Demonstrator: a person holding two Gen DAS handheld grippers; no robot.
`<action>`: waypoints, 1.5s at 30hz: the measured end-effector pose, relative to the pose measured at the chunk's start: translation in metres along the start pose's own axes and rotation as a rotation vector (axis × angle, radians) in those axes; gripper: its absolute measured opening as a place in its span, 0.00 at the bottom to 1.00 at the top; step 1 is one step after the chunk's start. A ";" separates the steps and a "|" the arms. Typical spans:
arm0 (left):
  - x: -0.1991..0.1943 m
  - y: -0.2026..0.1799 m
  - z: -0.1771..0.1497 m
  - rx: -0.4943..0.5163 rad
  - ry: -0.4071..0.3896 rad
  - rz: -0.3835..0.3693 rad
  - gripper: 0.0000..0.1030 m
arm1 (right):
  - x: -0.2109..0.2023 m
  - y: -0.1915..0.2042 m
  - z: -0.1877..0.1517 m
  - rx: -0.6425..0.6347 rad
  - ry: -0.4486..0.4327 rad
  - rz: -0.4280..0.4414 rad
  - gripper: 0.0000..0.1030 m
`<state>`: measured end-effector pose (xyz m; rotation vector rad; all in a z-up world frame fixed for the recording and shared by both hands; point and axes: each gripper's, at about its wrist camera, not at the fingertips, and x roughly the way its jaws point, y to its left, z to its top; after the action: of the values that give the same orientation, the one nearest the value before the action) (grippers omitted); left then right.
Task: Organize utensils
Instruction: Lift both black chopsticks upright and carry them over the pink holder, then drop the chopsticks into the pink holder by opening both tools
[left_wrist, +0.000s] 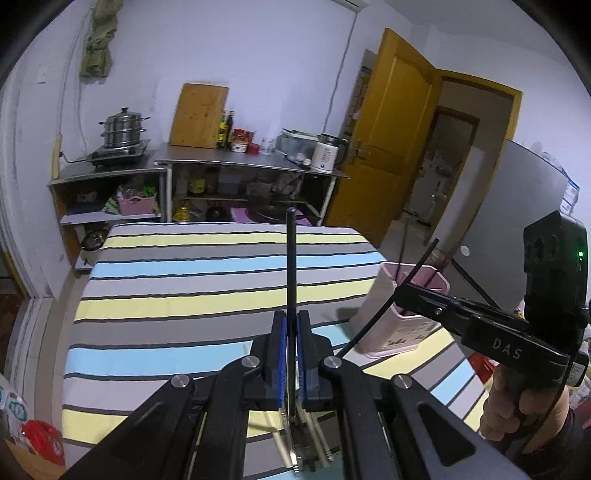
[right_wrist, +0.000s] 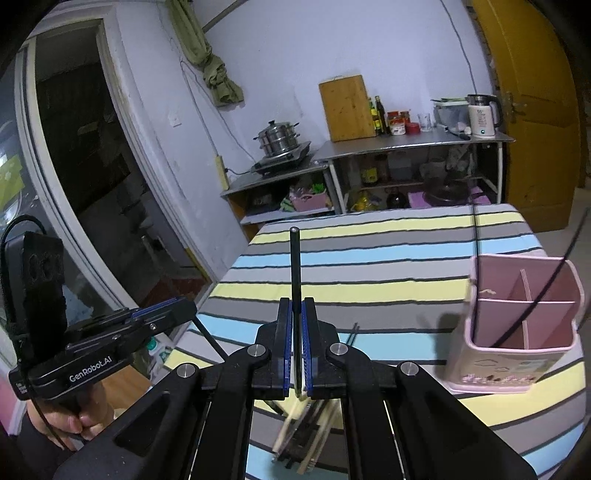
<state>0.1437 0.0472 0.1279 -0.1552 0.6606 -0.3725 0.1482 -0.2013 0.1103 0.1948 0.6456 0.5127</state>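
Pale chopsticks (right_wrist: 306, 439) are lying beneath both grippers; left gripper (left_wrist: 291, 354) and right gripper (right_wrist: 296, 350) are each clamping one black chopstick (left_wrist: 291, 258) near the pink holder (right_wrist: 524, 317). Thin sticks are risking pivoting, missing compartments.

Both wrist views look slantwise down over the striped table (left_wrist: 184, 280).

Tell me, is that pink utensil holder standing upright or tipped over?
Upright. The pink utensil holder stands on its base on the striped tablecloth, its open top facing up, showing its dividers and a black chopstick inside.
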 end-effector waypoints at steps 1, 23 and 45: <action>0.003 -0.006 0.002 0.006 0.004 -0.009 0.04 | -0.005 -0.004 0.001 0.002 -0.007 -0.008 0.05; 0.052 -0.124 0.093 0.110 -0.039 -0.211 0.04 | -0.110 -0.085 0.053 0.071 -0.211 -0.195 0.05; 0.158 -0.145 0.079 0.126 0.033 -0.194 0.05 | -0.077 -0.153 0.031 0.165 -0.119 -0.274 0.05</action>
<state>0.2665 -0.1453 0.1369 -0.0936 0.6548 -0.6031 0.1756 -0.3722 0.1252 0.2851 0.5874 0.1830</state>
